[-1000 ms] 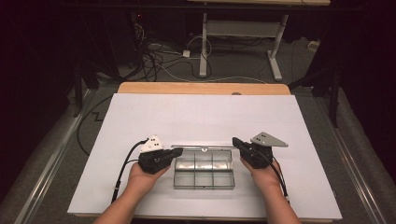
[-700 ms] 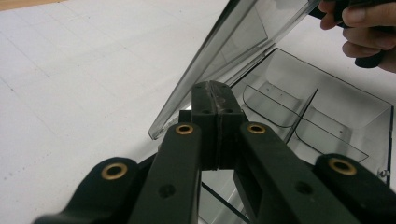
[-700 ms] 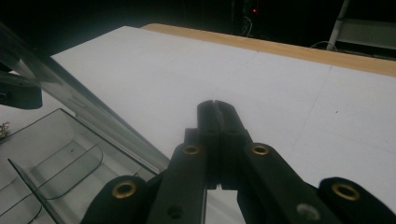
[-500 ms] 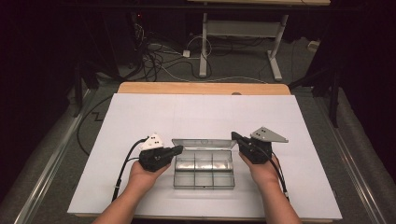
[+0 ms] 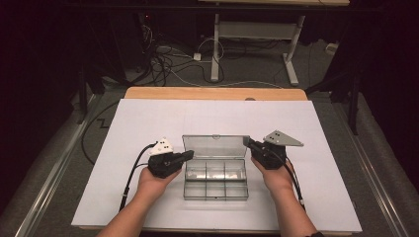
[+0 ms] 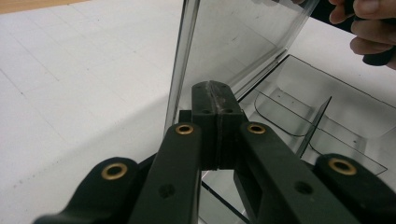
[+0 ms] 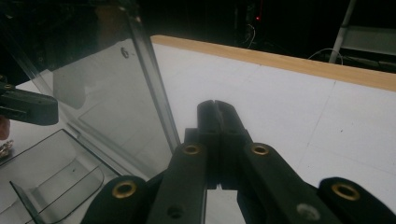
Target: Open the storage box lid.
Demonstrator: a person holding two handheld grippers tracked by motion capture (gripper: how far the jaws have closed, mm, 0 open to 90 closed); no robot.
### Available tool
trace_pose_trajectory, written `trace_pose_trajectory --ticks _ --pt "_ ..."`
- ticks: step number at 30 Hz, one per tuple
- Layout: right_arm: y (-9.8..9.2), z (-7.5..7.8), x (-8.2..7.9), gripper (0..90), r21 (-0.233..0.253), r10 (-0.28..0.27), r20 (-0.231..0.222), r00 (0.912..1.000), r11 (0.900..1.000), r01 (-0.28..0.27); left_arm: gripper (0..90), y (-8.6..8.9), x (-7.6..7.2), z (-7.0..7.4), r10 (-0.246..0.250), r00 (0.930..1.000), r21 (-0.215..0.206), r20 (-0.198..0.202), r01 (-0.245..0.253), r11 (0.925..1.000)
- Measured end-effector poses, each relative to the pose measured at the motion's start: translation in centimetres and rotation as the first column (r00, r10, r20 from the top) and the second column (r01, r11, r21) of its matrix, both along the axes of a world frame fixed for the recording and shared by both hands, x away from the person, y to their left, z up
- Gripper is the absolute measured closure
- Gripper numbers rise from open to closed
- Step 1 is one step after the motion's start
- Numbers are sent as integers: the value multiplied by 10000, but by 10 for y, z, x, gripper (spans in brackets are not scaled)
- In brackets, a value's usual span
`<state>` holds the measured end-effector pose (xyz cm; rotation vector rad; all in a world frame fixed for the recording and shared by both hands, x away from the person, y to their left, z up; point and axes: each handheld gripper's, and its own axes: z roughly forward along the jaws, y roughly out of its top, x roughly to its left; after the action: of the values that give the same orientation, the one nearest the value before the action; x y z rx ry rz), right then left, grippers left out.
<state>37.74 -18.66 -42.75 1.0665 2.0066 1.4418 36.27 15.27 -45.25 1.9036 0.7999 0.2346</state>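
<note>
Here the clear plastic box (image 5: 216,178) sits low in the centre of the high view on the white table cover (image 5: 148,118), with wide bare white above it and to both sides, and only a narrow strip between it and the near table edge at the bottom. Its lid (image 5: 215,146) stands raised at the far side, about upright, and the box's long axis runs left to right across the frame. The left gripper (image 5: 188,156) meets the lid's left edge and the right gripper (image 5: 247,142) its upper right corner, one on each end. In each gripper view the two black jaws are pressed together, closed on nothing, their tips just beside the lid's edge (image 6: 184,56) (image 7: 154,88).
</note>
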Motion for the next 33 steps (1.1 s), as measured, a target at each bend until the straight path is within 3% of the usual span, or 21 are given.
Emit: trace_pose_trajectory --ticks 18,27,33 --pt "1 -2 12 900 28 -101 -67 9999 9999 101 873 1 5 -2 119 9999 -10 -44 -119 9999" --pt "2 -5 16 900 67 -133 -211 9997 9999 135 872 10 -1 5 218 9997 -25 103 -217 9998" --pt "2 -6 17 900 43 -140 -268 9995 9999 142 872 27 -1 4 617 9981 -74 59 -616 9981"
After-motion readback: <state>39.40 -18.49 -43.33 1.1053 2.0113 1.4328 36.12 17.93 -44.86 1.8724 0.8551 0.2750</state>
